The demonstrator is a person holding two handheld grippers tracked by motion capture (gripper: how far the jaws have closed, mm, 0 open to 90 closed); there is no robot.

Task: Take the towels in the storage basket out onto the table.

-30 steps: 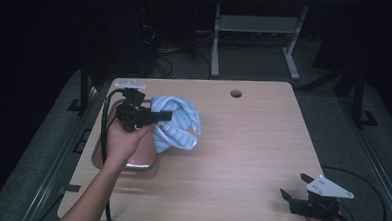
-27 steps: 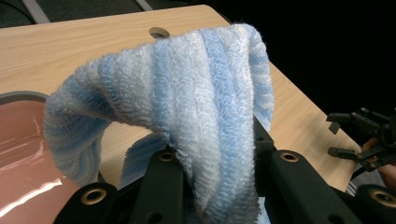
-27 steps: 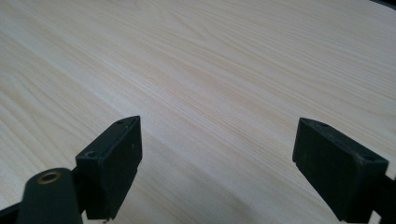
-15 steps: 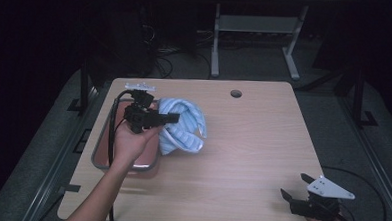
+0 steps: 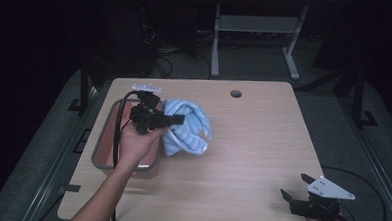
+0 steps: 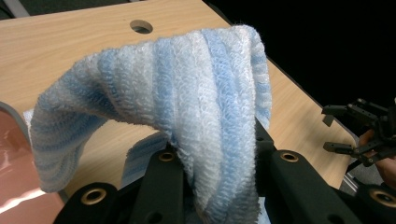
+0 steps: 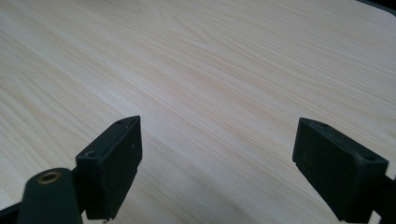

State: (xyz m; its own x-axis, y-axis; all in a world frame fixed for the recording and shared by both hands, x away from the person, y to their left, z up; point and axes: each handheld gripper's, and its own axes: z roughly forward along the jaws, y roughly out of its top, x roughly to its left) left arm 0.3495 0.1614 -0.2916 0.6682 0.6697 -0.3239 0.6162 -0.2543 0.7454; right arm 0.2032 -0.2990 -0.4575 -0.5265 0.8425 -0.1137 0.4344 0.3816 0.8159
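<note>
Right gripper [image 5: 296, 190]: sat at the near right corner of the table, held in a hand at the table's edge; its jaws stood spread wide apart with nothing between them, only bare wood grain beyond them in the right gripper view [image 7: 217, 154].
Table [image 5: 262, 143]: light wooden top, with a round cable hole [image 5: 236, 93] near the far edge.
Left forearm: came in from the near left and reached over the tray.
Tray [image 5: 98, 154]: shallow, grey-rimmed with a reddish floor, lying at the left side of the table, partly under the left hand.
Left gripper [image 5: 176, 119]: raised above the tray's far right part, pointing toward the table's middle; its jaws were pinched on a fold of the towel, as the left gripper view showed [image 6: 219, 186].
Towel [image 5: 188, 132]: blue-and-white striped terry cloth, bunched just right of the tray, partly lifted; one fold arched up from the jaws and draped over them [image 6: 187, 93], while its lower end rested on the tabletop.
Background: dark floor with cables and a metal frame stand [image 5: 257, 28] beyond the far edge.
</note>
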